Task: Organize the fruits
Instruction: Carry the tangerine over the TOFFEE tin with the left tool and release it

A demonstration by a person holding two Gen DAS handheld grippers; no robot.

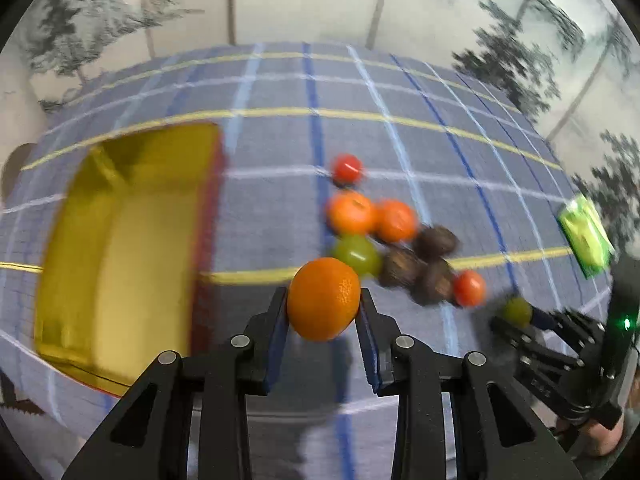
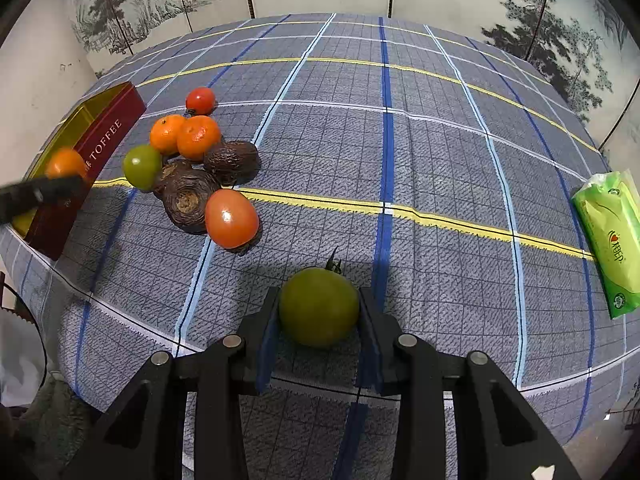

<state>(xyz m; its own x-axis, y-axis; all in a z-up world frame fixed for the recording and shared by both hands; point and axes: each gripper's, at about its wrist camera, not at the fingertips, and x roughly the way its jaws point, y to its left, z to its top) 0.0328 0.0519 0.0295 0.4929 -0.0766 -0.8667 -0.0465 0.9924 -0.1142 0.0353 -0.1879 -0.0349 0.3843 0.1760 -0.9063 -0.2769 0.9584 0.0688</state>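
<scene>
Left wrist view: left hand-held gripper (image 1: 323, 300) clamped on an orange (image 1: 323, 299), right one (image 2: 319, 306) on a green tomato (image 2: 319, 306).

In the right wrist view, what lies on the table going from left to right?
Toffee tin → cluster of fruits → green tomato held in the right gripper → green tissue pack.

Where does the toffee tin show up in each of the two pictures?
Left wrist view: the tin fills the left side, its open gold inside facing the camera, just left of the orange held in the left gripper.
Right wrist view: the tin sits at the far left edge, red side showing.
Shared landmark: the fruit pile, right of the tin in both.
</scene>
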